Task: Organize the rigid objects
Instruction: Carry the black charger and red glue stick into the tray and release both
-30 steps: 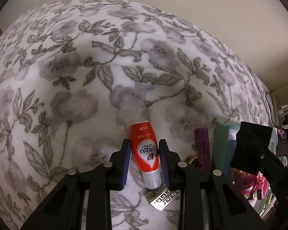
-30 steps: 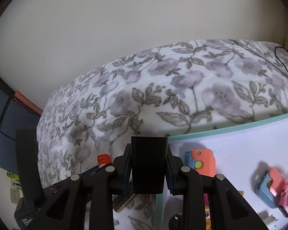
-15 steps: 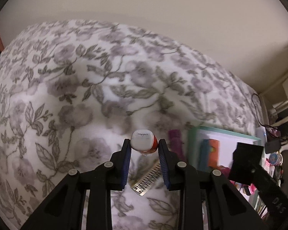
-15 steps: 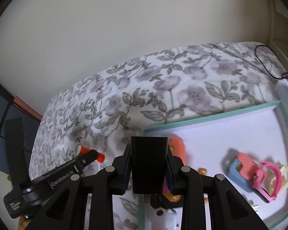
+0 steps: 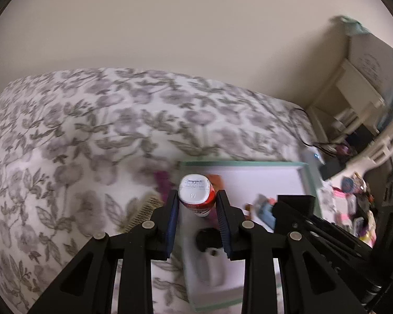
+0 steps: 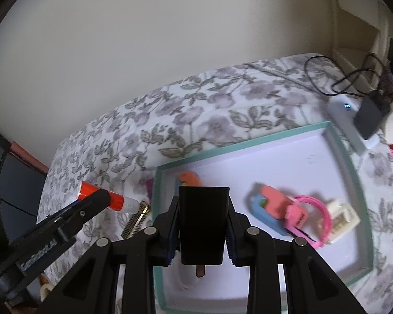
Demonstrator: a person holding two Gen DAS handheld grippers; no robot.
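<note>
My right tongs (image 6: 202, 231) clamp a black plug adapter (image 6: 203, 222) above the near end of the teal tray (image 6: 352, 180); my left tongs (image 5: 196, 216) hold the red tube (image 5: 196, 196) over the tray's left rim. Farther in, several small items, blurred, already lie sorted. A comb (image 6: 136, 221) on the bed (image 6: 209, 110) remains.

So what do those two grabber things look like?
Both grippers, left and right, are black plastic with angular, cut-out fingers, round silver screw heads and ribbed dark blue pads. Seen from the right camera, the left one's side carries small white lettering, too blurred to read.
</note>
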